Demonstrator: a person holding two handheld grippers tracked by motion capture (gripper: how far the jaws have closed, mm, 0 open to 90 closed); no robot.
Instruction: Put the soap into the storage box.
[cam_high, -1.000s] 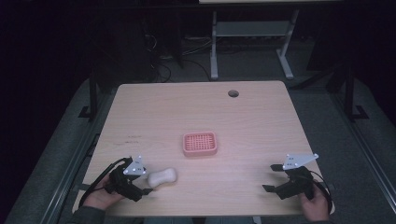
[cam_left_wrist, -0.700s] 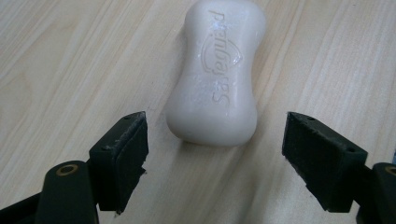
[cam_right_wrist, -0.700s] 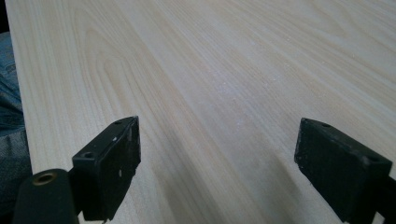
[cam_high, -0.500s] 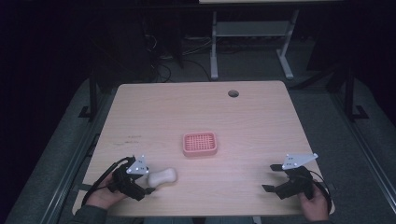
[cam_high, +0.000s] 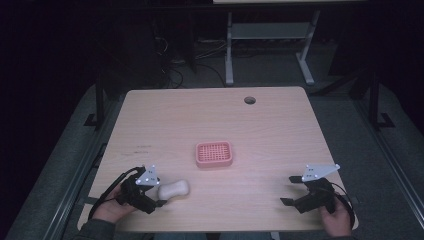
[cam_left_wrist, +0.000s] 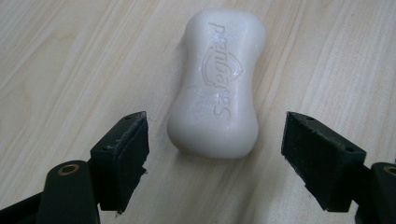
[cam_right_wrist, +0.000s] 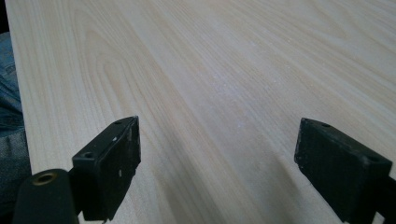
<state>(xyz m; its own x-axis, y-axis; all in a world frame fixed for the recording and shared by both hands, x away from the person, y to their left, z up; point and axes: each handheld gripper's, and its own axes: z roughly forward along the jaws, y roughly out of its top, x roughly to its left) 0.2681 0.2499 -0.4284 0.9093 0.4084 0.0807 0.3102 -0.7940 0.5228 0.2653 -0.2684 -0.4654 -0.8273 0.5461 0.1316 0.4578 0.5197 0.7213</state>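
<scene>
A white bar of soap (cam_high: 174, 189) lies flat on the wooden table (cam_high: 210, 125) near its front left. In the left gripper view the soap (cam_left_wrist: 217, 81) has an embossed logo on top, and its near end sits just ahead of my left gripper (cam_left_wrist: 212, 151), whose wide-apart pads do not touch it. From above, my left gripper (cam_high: 159, 195) sits right beside the soap's left end. A pink soap dish (cam_high: 214, 154) with a gridded top stands at the table's middle. Over bare wood at the front right, my right gripper (cam_high: 290, 191) is open (cam_right_wrist: 217, 163) with nothing between its pads.
A round cable hole (cam_high: 249, 100) sits near the table's far edge. Metal table legs (cam_high: 230, 50) and cables stand on the dark floor beyond. A blue-clothed knee (cam_right_wrist: 9, 93) shows past the table's front edge in the right gripper view.
</scene>
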